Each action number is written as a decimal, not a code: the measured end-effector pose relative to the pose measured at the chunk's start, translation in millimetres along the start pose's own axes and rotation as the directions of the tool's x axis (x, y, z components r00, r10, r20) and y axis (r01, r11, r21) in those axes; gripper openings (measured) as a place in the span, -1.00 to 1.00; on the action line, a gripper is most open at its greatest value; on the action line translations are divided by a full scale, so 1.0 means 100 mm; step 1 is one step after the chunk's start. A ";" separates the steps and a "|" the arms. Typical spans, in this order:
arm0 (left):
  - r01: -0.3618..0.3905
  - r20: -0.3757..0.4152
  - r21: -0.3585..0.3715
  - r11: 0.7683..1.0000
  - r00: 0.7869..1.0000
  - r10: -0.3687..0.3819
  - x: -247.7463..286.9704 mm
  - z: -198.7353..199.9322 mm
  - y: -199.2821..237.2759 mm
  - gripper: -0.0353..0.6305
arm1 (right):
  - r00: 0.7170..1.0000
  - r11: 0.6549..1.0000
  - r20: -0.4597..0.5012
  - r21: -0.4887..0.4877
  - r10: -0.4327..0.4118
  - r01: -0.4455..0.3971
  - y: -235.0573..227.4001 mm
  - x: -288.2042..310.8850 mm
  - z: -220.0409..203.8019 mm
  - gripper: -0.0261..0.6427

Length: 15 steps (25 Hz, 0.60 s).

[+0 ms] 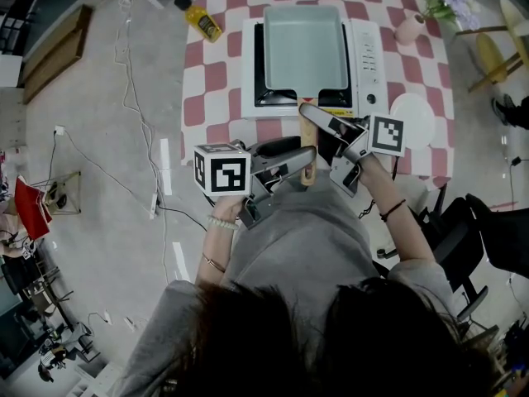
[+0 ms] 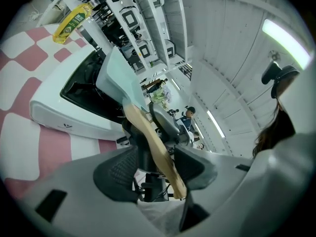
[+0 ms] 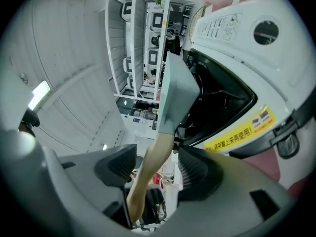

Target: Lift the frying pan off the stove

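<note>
A square pale-green frying pan (image 1: 306,48) sits on the white portable stove (image 1: 364,56) on the checked table. Its wooden handle (image 1: 308,162) sticks out over the table's near edge toward the person. My left gripper (image 1: 289,157) comes at the handle from the left and my right gripper (image 1: 331,147) from the right. In the left gripper view the handle (image 2: 153,142) runs between the open jaws of the left gripper (image 2: 158,167), close to the right pad. In the right gripper view the handle (image 3: 153,162) lies between the spread pads of the right gripper (image 3: 153,169), with gaps on both sides.
A yellow bottle (image 1: 202,21) lies at the table's far left. At the right are a white plate (image 1: 413,118) beside the stove and a pink vase (image 1: 409,27) with flowers. A dark chair (image 1: 488,222) stands at the person's right. Cables trail on the floor at left.
</note>
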<state>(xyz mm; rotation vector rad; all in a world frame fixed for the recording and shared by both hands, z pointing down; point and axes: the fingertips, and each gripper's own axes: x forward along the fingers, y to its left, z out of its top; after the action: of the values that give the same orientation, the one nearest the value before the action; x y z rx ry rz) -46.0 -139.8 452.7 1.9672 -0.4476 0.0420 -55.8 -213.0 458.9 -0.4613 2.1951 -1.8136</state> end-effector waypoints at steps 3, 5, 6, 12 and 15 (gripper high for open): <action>0.009 -0.017 -0.003 1.000 1.000 -0.009 0.03 -0.02 -0.01 -0.22 | 1.000 1.000 -0.013 0.015 0.008 -0.008 -0.01 0.04 -0.02 -0.13; 0.008 -0.027 -0.002 1.000 1.000 -0.008 0.04 -0.03 -0.02 -0.22 | 1.000 1.000 -0.022 0.025 0.018 -0.017 -0.01 0.06 -0.03 -0.13; 0.007 -0.034 -0.003 1.000 0.999 -0.007 0.05 -0.04 -0.02 -0.22 | 0.999 0.999 -0.027 0.030 0.026 -0.025 -0.01 0.07 -0.04 -0.13; 0.009 -0.061 0.012 1.000 0.998 -0.008 0.08 -0.06 -0.05 -0.22 | 0.997 0.999 -0.055 0.024 0.048 -0.047 0.01 0.12 -0.06 -0.14; 0.039 -0.078 0.012 0.999 0.996 -0.038 0.11 -0.09 -0.09 -0.24 | 0.996 0.998 -0.072 0.014 0.055 -0.054 0.02 0.12 -0.08 -0.24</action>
<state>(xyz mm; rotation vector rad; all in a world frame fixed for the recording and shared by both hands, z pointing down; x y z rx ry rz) -31.1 -131.9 451.7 1.9795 -0.3601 0.0968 -70.3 -210.1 458.2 -0.3349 2.2198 -1.8407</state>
